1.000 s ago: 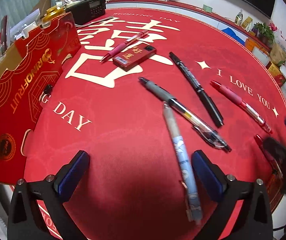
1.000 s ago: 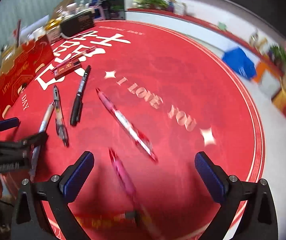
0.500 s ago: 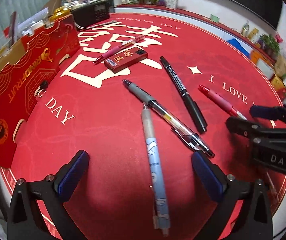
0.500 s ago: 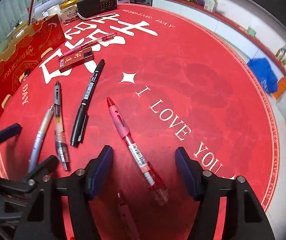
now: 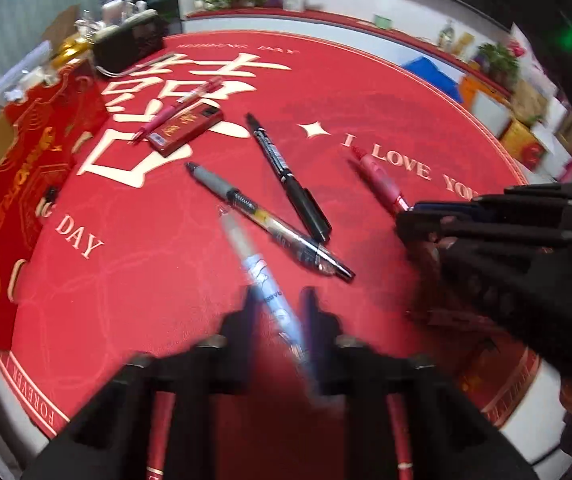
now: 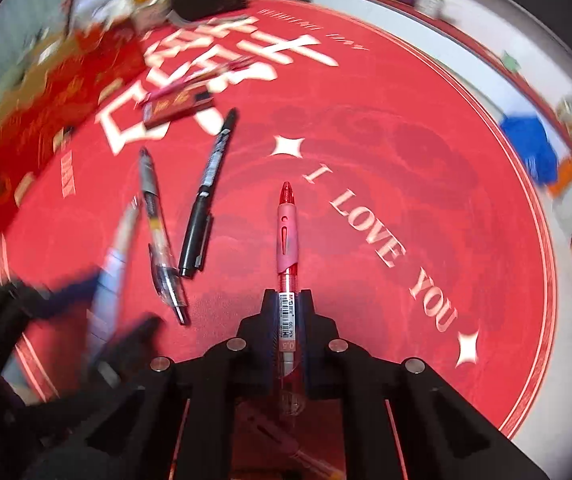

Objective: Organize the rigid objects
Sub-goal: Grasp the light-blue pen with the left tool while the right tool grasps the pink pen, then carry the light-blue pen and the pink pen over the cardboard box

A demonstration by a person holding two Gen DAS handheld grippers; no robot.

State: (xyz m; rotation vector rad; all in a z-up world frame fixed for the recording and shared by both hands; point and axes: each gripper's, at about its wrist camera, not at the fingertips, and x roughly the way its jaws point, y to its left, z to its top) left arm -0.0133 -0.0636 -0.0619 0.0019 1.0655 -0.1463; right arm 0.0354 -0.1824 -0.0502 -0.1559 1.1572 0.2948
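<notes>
Here the red pen (image 6: 287, 240) sits clamped in the right gripper (image 6: 288, 300).

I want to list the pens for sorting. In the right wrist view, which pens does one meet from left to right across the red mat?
Pale blue pen → clear pen with grey grip → black marker → red gel pen, clamped in the right gripper.

Pale blue pen (image 5: 269, 292) and red gel pen (image 6: 287, 240) each sit pinched mid-barrel, while the clear pen (image 5: 273, 224), black marker (image 5: 290, 180) and small red box (image 5: 183, 128) lie loose on the red table (image 5: 165, 280).
</notes>
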